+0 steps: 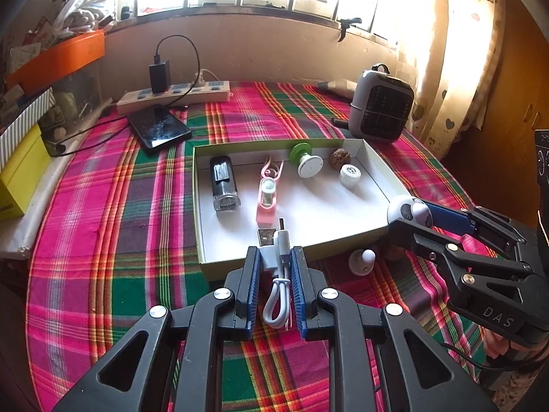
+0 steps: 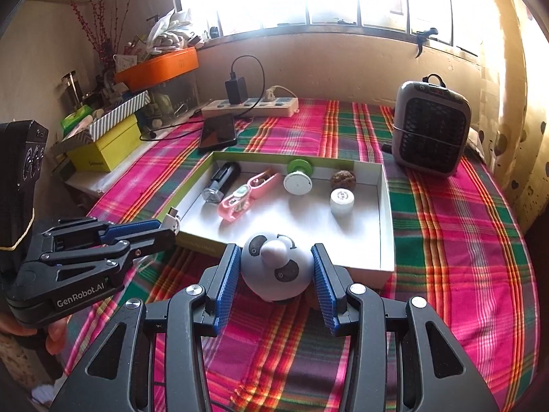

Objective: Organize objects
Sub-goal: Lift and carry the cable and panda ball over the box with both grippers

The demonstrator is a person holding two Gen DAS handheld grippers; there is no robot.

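Note:
A shallow white box (image 1: pixel 374 158) (image 2: pixel 386 206) lies on the plaid cloth. In it are a black flashlight (image 1: pixel 223 182), a pink clip tool (image 1: pixel 267 195), a green-and-white spool (image 1: pixel 307 161), a brown ball (image 1: pixel 339 158) and a white cap (image 1: pixel 350 175). My left gripper (image 1: pixel 274 257) is shut on a folded white USB cable (image 1: pixel 278 274) at the box's near edge. My right gripper (image 2: pixel 276 267) is shut on a white panda ball (image 2: pixel 276 267) (image 1: pixel 408 211) by the box's near right corner.
A small white knob piece (image 1: pixel 362 261) lies on the cloth before the box. A black phone (image 1: pixel 159 128), a power strip (image 1: pixel 175 94) and a grey heater (image 1: pixel 381 106) stand behind it. Yellow and orange boxes (image 2: pixel 106 147) are stacked at the left.

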